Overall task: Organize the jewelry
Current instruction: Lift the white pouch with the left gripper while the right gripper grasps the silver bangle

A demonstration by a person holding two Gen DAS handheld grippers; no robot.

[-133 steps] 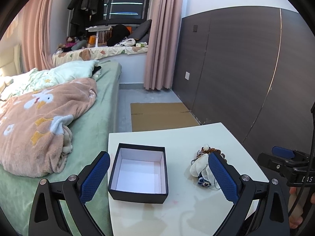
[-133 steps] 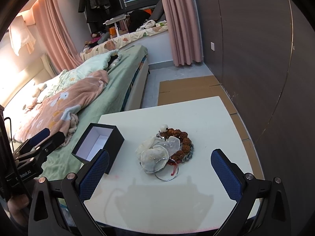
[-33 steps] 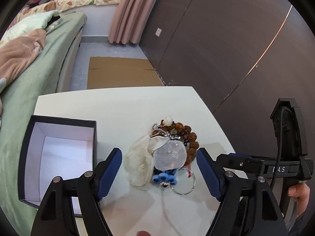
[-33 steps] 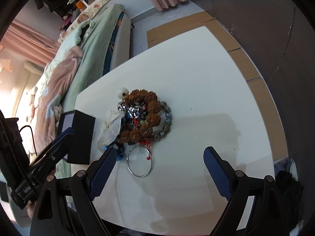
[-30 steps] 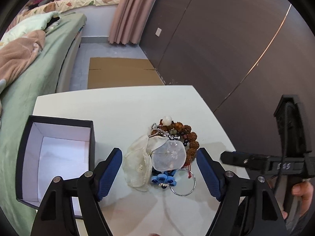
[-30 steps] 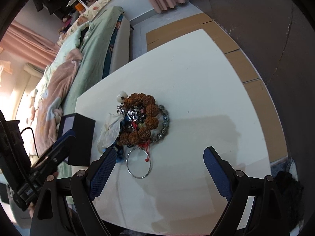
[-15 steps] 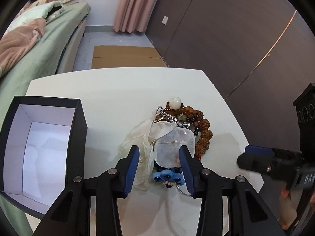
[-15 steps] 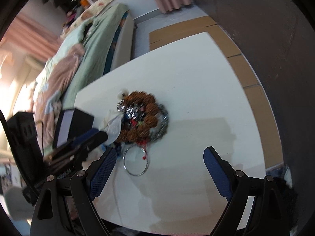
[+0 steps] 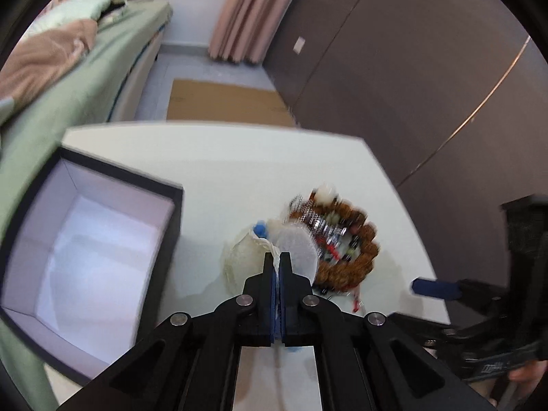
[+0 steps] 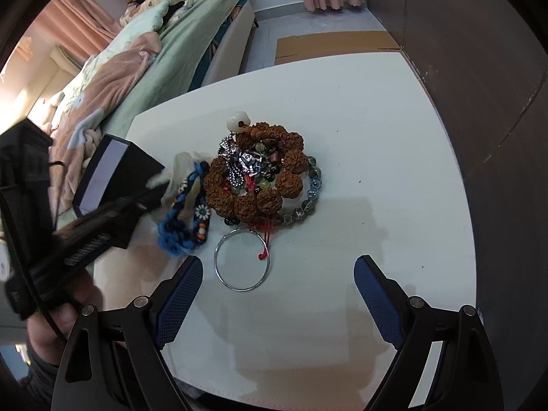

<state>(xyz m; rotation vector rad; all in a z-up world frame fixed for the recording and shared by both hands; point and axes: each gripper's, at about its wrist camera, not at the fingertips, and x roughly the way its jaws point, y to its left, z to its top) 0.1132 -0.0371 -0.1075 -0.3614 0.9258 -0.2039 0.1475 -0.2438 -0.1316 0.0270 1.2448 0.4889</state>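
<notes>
The sheer pouch (image 9: 291, 250) sits at the left edge of the jewelry pile (image 10: 260, 178) in the middle of the white tabletop (image 10: 376, 120), and the left hand-held gripper (image 9: 277, 263) has its blue pads pressed together on a fold of that thin fabric. It looks light and limp, so a pinch on the gathered edge should carry it, though the cloth may slip or drag the blue cord bracelet (image 10: 181, 219) lying against it. The brown bead bracelet (image 10: 257, 167) beside it looks stiffer and heavier, with chains tangled inside its ring. A silver bangle (image 10: 242, 259) lies just in front. The black box (image 9: 85, 257) stands open to the left, well apart. The right hand-held gripper (image 10: 277, 298) hangs spread wide above the tabletop, holding nothing.
</notes>
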